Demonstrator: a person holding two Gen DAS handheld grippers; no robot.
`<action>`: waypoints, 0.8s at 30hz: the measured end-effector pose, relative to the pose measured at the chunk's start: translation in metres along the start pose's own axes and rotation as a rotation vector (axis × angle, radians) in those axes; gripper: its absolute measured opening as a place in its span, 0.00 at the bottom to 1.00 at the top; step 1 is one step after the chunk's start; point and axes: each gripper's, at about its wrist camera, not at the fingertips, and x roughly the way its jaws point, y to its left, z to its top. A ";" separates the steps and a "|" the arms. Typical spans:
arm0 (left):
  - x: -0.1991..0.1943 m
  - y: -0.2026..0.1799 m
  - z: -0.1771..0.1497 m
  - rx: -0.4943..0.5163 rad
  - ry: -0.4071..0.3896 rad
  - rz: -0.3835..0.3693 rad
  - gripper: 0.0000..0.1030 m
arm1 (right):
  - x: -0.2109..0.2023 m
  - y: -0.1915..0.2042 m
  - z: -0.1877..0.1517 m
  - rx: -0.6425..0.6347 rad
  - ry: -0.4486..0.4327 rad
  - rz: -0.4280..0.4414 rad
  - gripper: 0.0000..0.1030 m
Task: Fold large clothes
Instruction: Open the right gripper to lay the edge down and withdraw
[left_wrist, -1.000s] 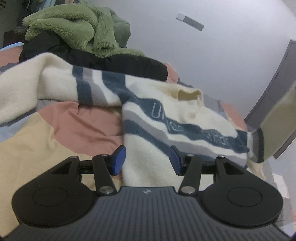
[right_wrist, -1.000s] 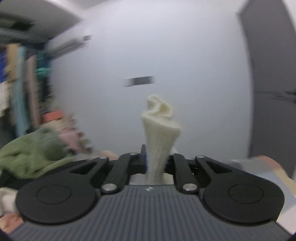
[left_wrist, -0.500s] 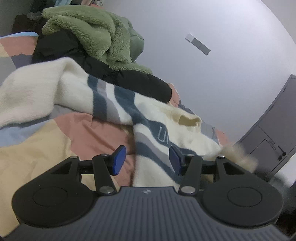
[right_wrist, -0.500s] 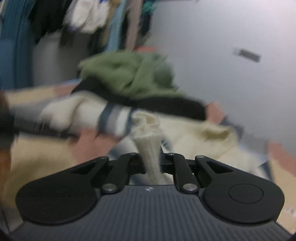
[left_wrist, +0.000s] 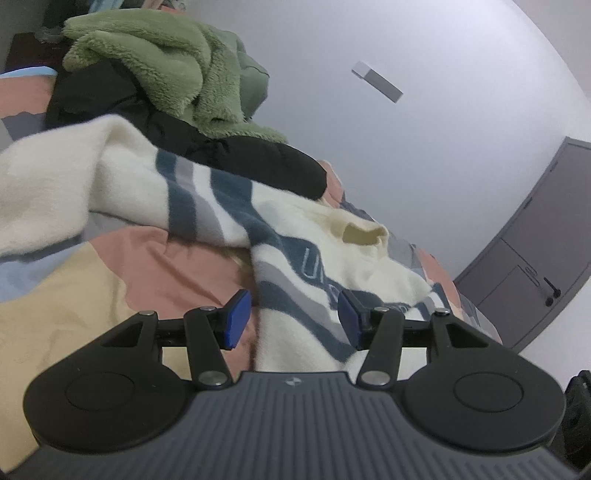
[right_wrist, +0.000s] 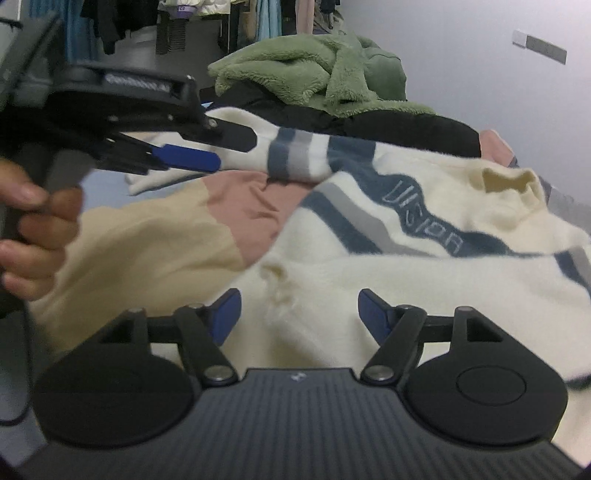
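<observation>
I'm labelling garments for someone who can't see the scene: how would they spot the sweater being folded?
On the patchwork bedspread, in front of the heaped green fleece and black garment, lies the cream sweater. It alone has navy and grey stripes with lettering across the chest.

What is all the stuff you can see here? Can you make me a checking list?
Surface: bed cover in cream, pink and blue patches.
Job's things: cream sweater with blue and grey stripes, lying spread out, one sleeve folded across its front.
Clutter: green fleece piled on a black garment.
Grippers: right gripper open, jaws just opened, the sleeve let go; left gripper open over the sweater, gripping nothing.
Cables: dark cable under the left hand.
Surroundings: hanging clothes, grey door, white wall.
</observation>
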 end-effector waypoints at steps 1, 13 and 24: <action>0.000 -0.002 -0.001 0.010 0.004 -0.004 0.57 | -0.003 -0.002 -0.001 0.015 -0.003 0.005 0.69; 0.018 -0.036 -0.033 0.121 0.138 -0.079 0.57 | -0.059 -0.053 -0.032 0.181 -0.080 -0.095 0.69; 0.044 -0.063 -0.052 0.233 0.195 -0.143 0.56 | -0.013 -0.129 -0.039 0.380 -0.089 -0.220 0.60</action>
